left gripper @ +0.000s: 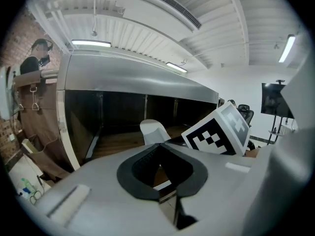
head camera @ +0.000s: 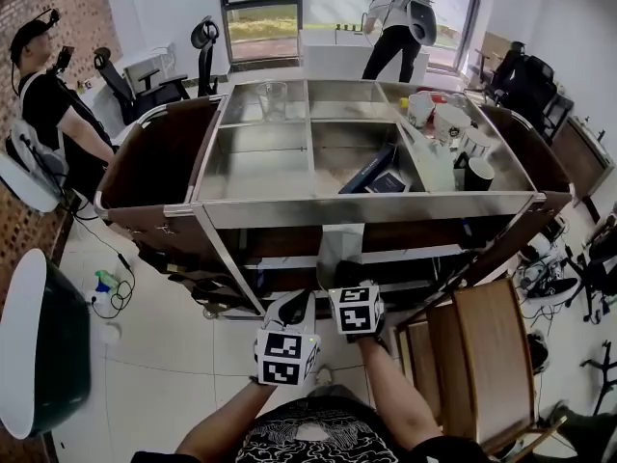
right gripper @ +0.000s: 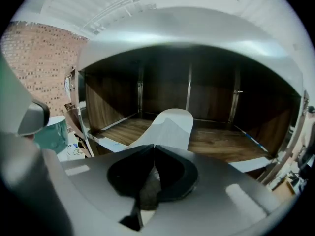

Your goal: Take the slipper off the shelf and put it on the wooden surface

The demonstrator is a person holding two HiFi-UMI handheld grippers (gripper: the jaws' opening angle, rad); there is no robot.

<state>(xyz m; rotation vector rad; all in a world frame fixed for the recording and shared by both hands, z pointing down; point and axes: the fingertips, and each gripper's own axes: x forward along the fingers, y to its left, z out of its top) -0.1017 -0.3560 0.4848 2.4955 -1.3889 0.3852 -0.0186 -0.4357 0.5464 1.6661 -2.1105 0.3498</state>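
A white slipper point(head camera: 339, 252) hangs at the front edge of the cart's lower level. My right gripper point(head camera: 345, 280) is shut on its near end. In the right gripper view the slipper point(right gripper: 170, 127) reaches forward from the closed jaws over the wooden surface point(right gripper: 221, 144) of the lower shelf. My left gripper point(head camera: 294, 309) is just left of the right one, shut with nothing in it. From the left gripper view I see the slipper point(left gripper: 153, 131) ahead and the right gripper's marker cube point(left gripper: 219, 132) beside it. The steel top hides most of the shelf in the head view.
The steel cart point(head camera: 366, 210) has top trays with cups point(head camera: 453, 128) and a dark box point(head camera: 376, 170). Wooden chairs point(head camera: 492, 345) stand close at my right. A dark round tub point(head camera: 43, 355) and cables point(head camera: 111, 287) lie at the left. People stand at the left point(head camera: 48, 95) and at the back point(head camera: 395, 32).
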